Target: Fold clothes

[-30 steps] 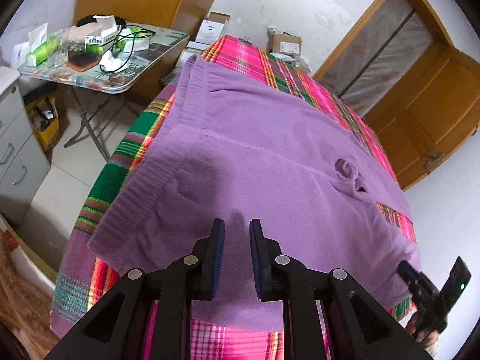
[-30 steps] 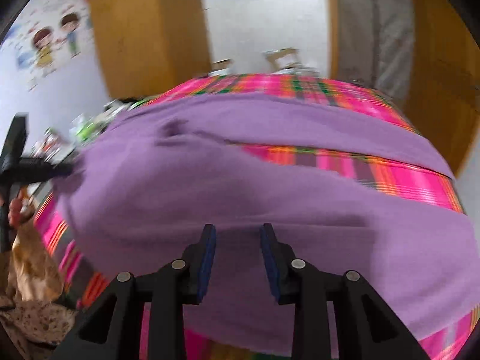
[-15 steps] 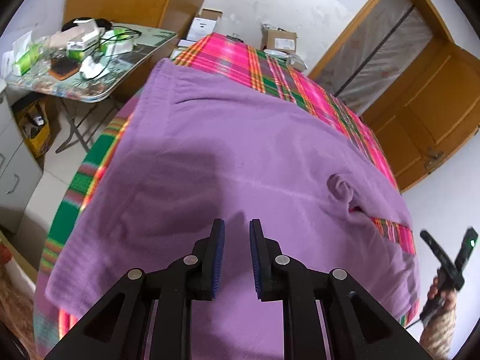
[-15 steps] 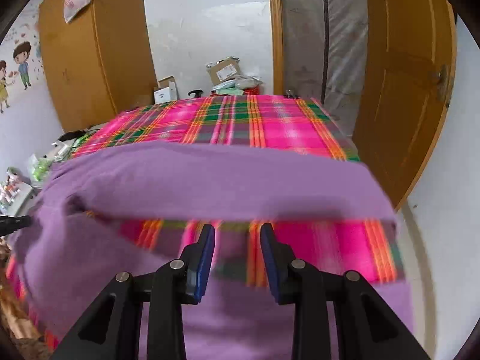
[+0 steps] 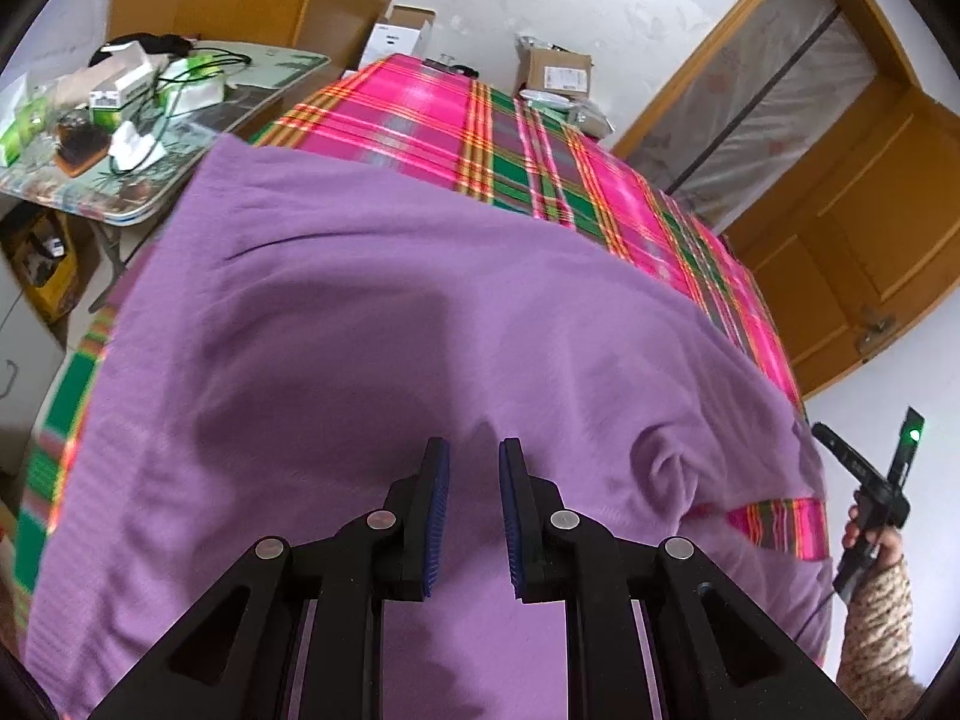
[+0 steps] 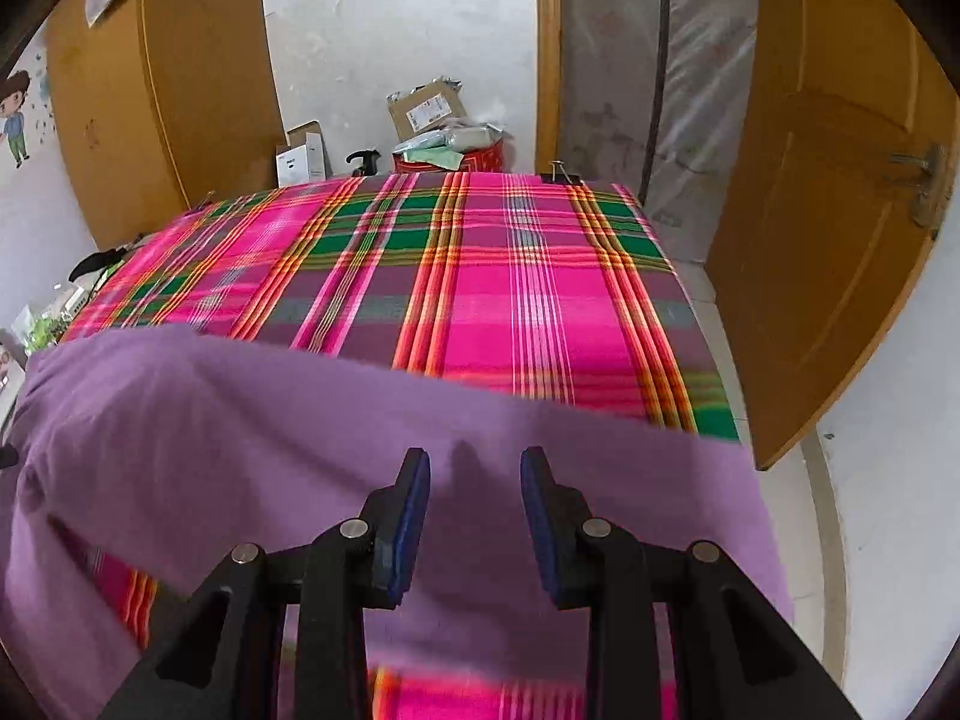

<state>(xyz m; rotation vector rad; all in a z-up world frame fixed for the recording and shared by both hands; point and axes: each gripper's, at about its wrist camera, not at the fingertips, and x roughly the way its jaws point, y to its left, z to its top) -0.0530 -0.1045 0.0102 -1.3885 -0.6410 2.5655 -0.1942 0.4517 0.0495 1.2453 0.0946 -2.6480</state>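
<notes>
My left gripper (image 5: 474,516) and right gripper (image 6: 474,525) hovered empty, jaws apart, above the purple garment (image 5: 372,324); beyond its far edge lay bare plaid cloth (image 6: 480,282).

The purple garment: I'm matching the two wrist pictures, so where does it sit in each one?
Left wrist: the purple garment fills the middle and lower picture, under the open left gripper.
Right wrist: it spans the lower half, beneath the open right gripper.
Shared landmark: the pink plaid cloth beyond the garment's far edge.
</notes>
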